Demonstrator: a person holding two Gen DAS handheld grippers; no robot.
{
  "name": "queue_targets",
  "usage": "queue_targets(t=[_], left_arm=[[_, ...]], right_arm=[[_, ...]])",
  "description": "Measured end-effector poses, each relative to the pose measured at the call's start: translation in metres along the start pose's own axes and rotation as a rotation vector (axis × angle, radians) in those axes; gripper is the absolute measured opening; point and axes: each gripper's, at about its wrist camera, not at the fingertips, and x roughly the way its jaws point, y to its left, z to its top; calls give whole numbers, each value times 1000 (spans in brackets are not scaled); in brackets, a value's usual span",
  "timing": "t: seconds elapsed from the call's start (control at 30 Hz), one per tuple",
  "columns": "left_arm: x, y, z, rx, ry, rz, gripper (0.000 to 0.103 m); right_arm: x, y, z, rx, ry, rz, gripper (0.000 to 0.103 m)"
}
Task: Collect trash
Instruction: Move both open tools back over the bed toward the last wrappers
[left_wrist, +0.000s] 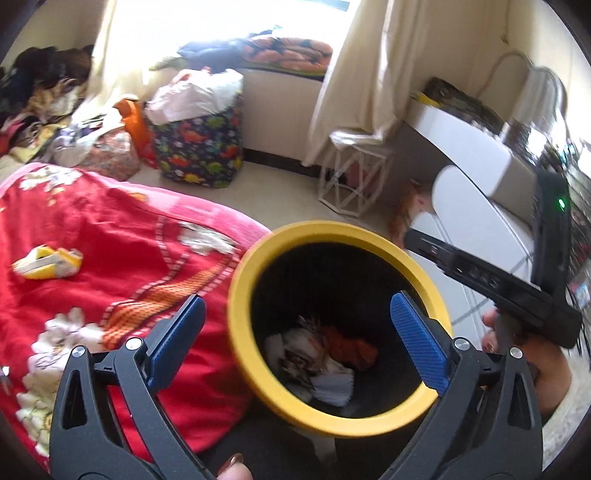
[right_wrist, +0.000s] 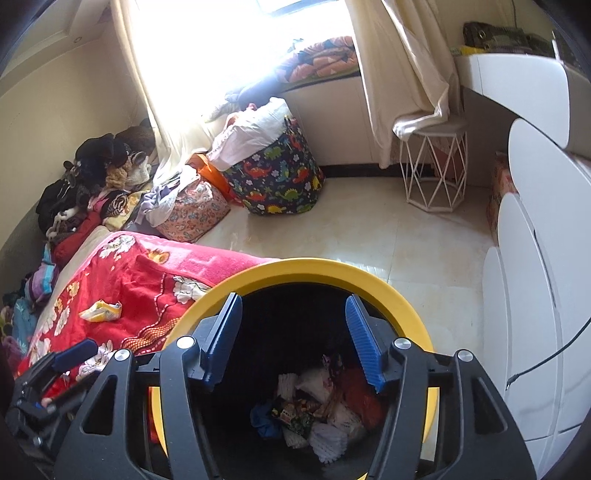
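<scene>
right wrist view: right gripper (right_wrist: 293, 336) gapes empty above the yellow-rimmed bin (right_wrist: 406, 295), likely just emptied; left gripper (left_wrist: 295, 341) also spread, empty; yellow wrapper (right_wrist: 100, 311) lies far left on the red blanket (right_wrist: 147, 273).

The left gripper (left_wrist: 297, 334) is held low with its blue-padded fingers (left_wrist: 419, 341) spread wide apart, nothing between them. To its right, the right gripper (right_wrist: 293, 341) is tilted downward, its blue fingers (right_wrist: 364, 347) also parted and empty, though less widely. The person's right hand (left_wrist: 532, 354) wraps around that gripper's black handle, painted nails showing. A fingertip of the left hand (left_wrist: 232, 467) peeks in at the near edge.
</scene>
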Motion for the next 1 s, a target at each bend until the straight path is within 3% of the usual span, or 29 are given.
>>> queue_targets(t=[0.07, 0.37, 1.0], left_arm=[[-8, 9, 3, -23, -22, 19, 92], [-38, 48, 8, -89, -107, 99, 92], [-84, 140, 0, -239, -197, 277, 92]], right_arm=[[-3, 8, 0, -19, -19, 8, 63], [-13, 48, 4, -112, -66, 67, 71], [18, 164, 8, -350, -27, 216, 74]])
